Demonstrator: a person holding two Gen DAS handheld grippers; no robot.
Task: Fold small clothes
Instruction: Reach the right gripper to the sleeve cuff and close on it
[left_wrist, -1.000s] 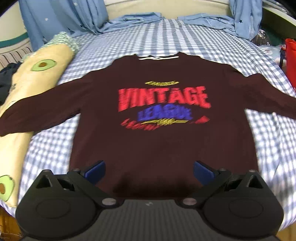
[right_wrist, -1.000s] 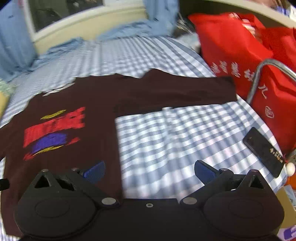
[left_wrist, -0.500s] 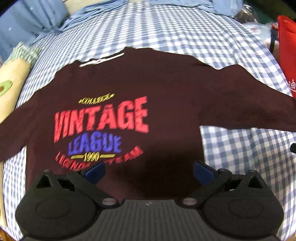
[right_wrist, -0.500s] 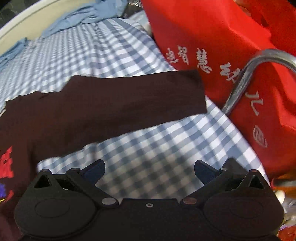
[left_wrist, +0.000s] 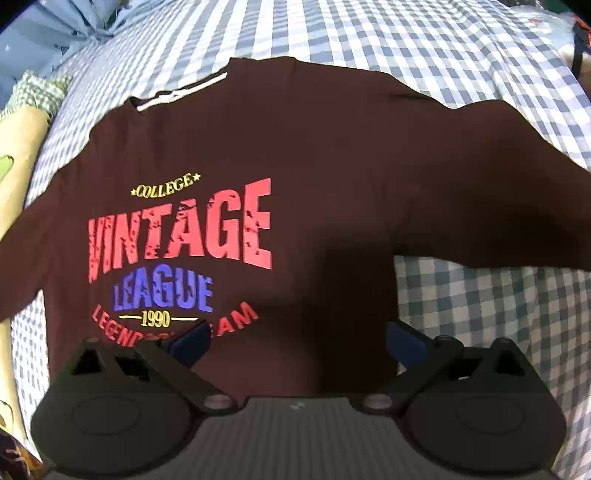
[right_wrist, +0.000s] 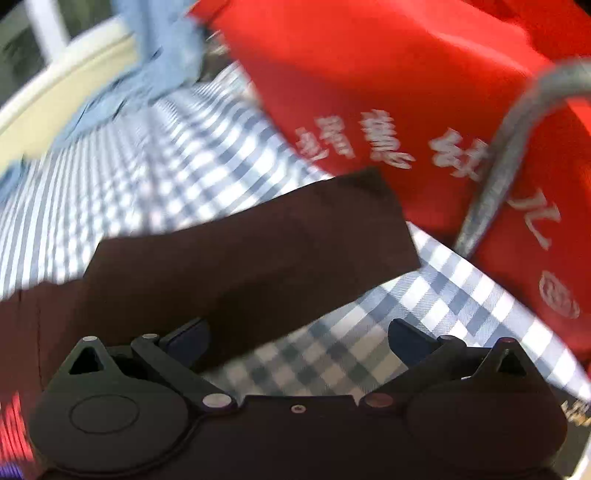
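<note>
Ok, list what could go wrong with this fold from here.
1. The right gripper is open over the sleeve, whose cuff lies against the red bag and near a metal bar; a lift could snag there.
2. The left gripper is open low over the shirt body; closing here may pinch the sheet too or bunch the print.

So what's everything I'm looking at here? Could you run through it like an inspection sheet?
Surface: bed with blue-white checked sheet.
Job's things: dark maroon sweatshirt lying flat, print up; its sleeve stretched out towards the red bag.
Clutter: red bag; avocado-print pillow; light blue cloth.
Grippers: left gripper open over the sweatshirt body; right gripper open by the sleeve.
Cables: nothing seen.
Surroundings: metal tube by the bag.
</note>
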